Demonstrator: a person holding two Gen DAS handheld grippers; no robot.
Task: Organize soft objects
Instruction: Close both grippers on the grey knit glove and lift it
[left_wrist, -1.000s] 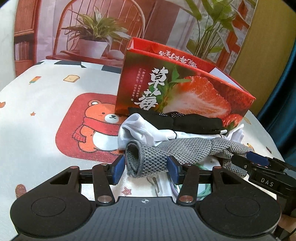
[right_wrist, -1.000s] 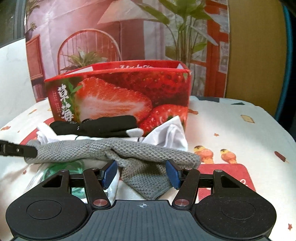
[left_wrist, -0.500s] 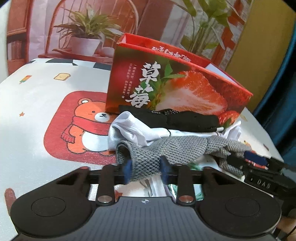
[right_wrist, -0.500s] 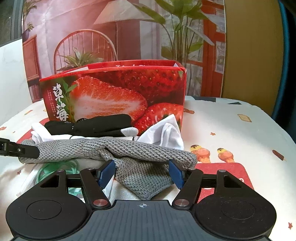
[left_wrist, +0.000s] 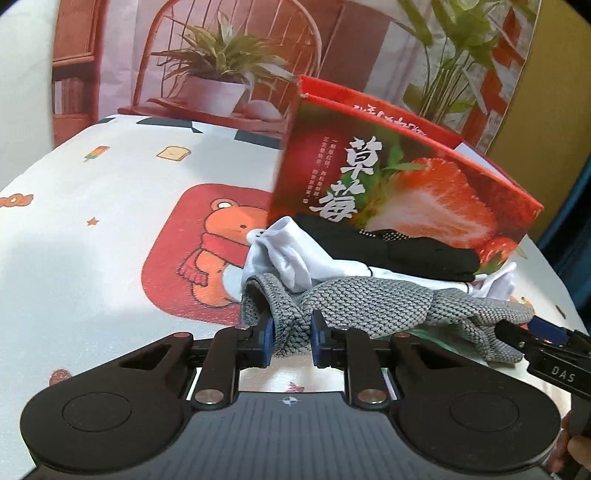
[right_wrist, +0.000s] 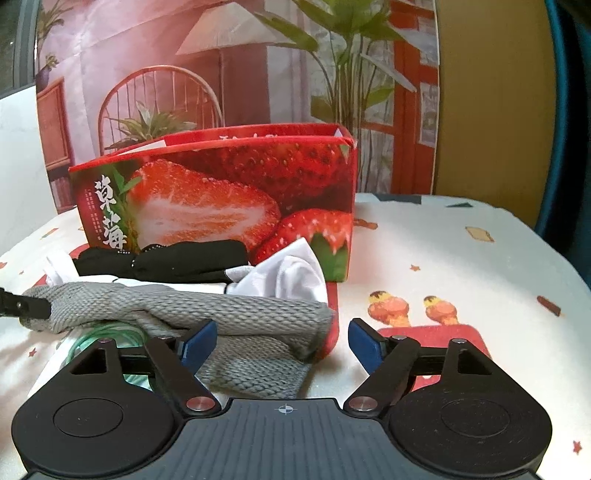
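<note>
A long grey knit sock lies across a pile of soft things in front of a red strawberry box. My left gripper is closing, and its blue pads press on the sock's left end. In the right wrist view the sock runs leftward from my right gripper. That gripper's jaws are opening; the sock's folded end lies between them, but the right pad stands clear of it. A black glove-like piece and a white cloth lie behind, against the box.
The cartoon-print tablecloth covers the table, with a red bear patch to the left of the pile. Something green and thin shows under the sock. A printed backdrop stands behind the box. The right gripper's tip shows at the left view's right edge.
The left jaws have come together onto the grey sock's end. The right jaws have spread apart and the right pad has come off the sock's other end.
</note>
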